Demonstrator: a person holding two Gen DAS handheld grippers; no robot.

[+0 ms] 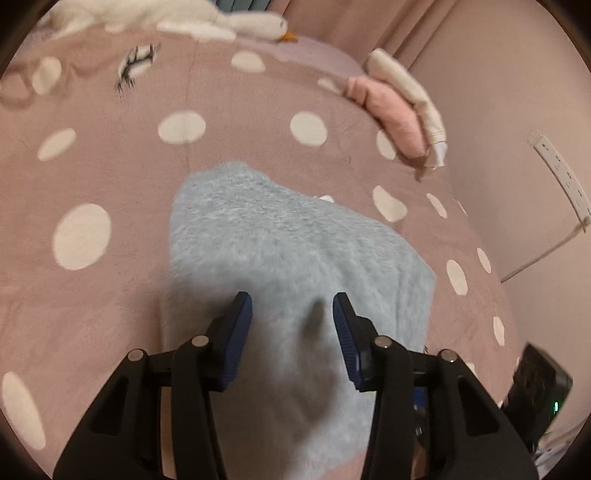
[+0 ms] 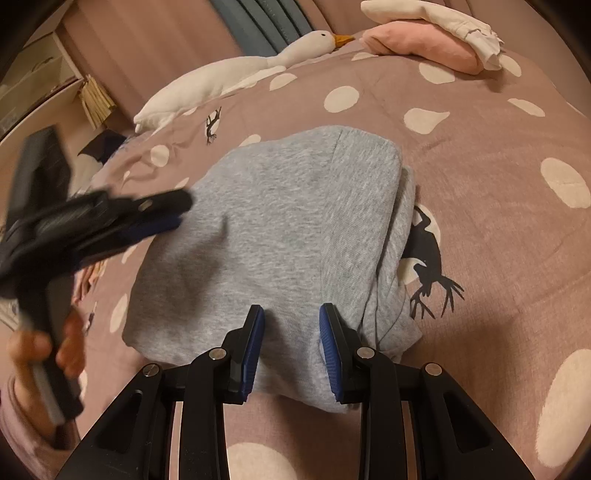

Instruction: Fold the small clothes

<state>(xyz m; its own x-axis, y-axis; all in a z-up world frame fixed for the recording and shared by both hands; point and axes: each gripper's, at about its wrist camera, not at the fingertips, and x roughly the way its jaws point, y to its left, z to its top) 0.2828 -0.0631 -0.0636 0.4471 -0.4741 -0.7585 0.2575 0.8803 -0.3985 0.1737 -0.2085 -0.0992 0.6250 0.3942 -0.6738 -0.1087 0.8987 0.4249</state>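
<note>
Folded garment (image 2: 273,229) on bedspread (image 2: 498,229), goose toy (image 2: 236,74) behind.

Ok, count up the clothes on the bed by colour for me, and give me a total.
Grey: 1, the grey garment between the grippers.
Pink: 1, the pink folded piece at the far edge of the bed.
White: 1, the white folded piece on top of the pink one.
Total: 3

The stuffed goose isn't counted.
</note>
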